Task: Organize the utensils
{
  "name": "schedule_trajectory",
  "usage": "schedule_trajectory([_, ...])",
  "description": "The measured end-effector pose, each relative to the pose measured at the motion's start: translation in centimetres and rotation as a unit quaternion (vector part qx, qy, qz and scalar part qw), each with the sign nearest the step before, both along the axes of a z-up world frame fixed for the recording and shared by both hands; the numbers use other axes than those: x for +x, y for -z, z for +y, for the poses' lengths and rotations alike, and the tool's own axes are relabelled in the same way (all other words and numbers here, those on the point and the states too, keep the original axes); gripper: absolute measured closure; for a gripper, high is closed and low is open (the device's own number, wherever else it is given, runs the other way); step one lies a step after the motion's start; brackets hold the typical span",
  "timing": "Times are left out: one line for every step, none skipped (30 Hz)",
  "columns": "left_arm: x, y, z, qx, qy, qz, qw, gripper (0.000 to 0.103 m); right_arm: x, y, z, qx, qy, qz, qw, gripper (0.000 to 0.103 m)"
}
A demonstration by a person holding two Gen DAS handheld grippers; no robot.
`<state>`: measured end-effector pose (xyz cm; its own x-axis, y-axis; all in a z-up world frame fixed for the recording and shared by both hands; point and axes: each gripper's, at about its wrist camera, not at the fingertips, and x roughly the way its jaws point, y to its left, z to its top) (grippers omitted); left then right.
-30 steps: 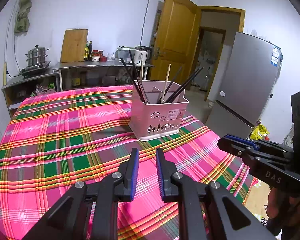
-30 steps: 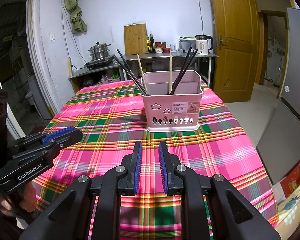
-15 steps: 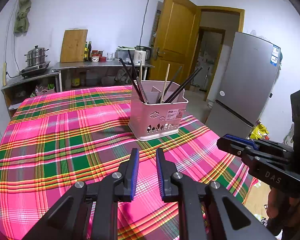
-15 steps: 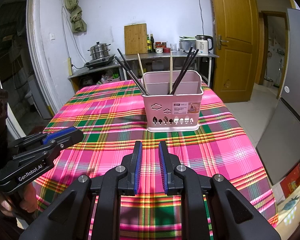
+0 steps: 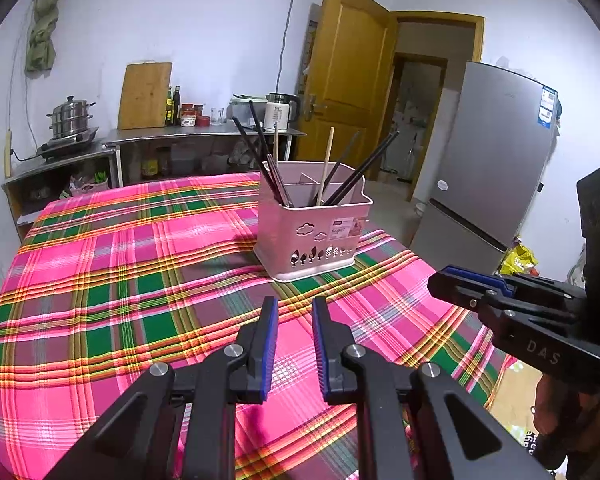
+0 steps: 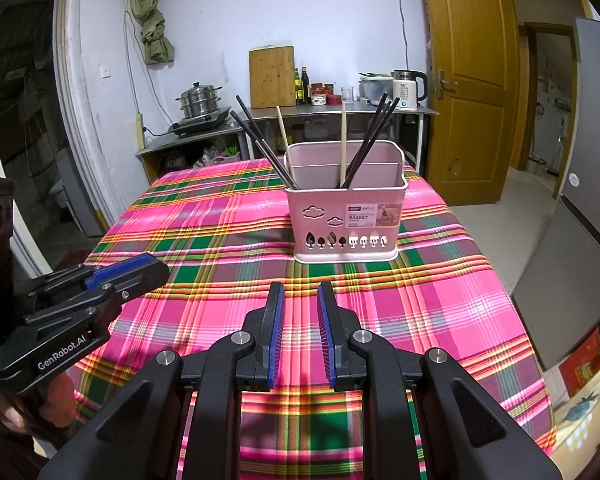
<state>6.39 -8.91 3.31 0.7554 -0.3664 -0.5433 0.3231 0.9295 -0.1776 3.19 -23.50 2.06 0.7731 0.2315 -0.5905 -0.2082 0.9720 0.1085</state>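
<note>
A pink utensil basket [image 5: 312, 232] [image 6: 346, 220] stands upright on the plaid tablecloth [image 5: 120, 280], toward the table's far right. Several black chopsticks [image 6: 370, 140] and two pale wooden ones [image 6: 343, 140] stick up out of it, leaning left and right. My left gripper [image 5: 294, 304] hovers over the cloth short of the basket, its blue pads a narrow gap apart with nothing between them. My right gripper [image 6: 301, 290] hovers the same way in front of the basket, narrowly open and empty. Each gripper shows at the edge of the other's view, the right gripper [image 5: 452, 280] and the left gripper [image 6: 148, 264].
Behind the table runs a steel counter [image 6: 340, 110] with a steamer pot [image 6: 199, 100], a cutting board [image 6: 272, 78], bottles and a kettle [image 6: 408, 88]. A wooden door [image 6: 468, 80] and a grey fridge [image 5: 496, 160] stand to the right. The table's right edge drops to the floor.
</note>
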Motion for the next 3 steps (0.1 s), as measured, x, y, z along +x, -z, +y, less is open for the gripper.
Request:
schedule_trajectory([0.04, 0.02, 0.02, -0.001, 0.000, 0.000, 1.0000, 0.087, 0.01, -0.01, -0.10, 0.000, 0.000, 0.000, 1.000, 0.086])
schedule_trajectory([-0.01, 0.01, 0.06, -0.001, -0.001, 0.001, 1.0000, 0.087, 0.06, 0.02, -0.04, 0.000, 0.000, 0.001, 1.000, 0.086])
schedule_trajectory([0.02, 0.03, 0.11, -0.001, -0.002, 0.001, 1.0000, 0.087, 0.07, 0.02, -0.02, -0.001, 0.000, 0.000, 1.000, 0.086])
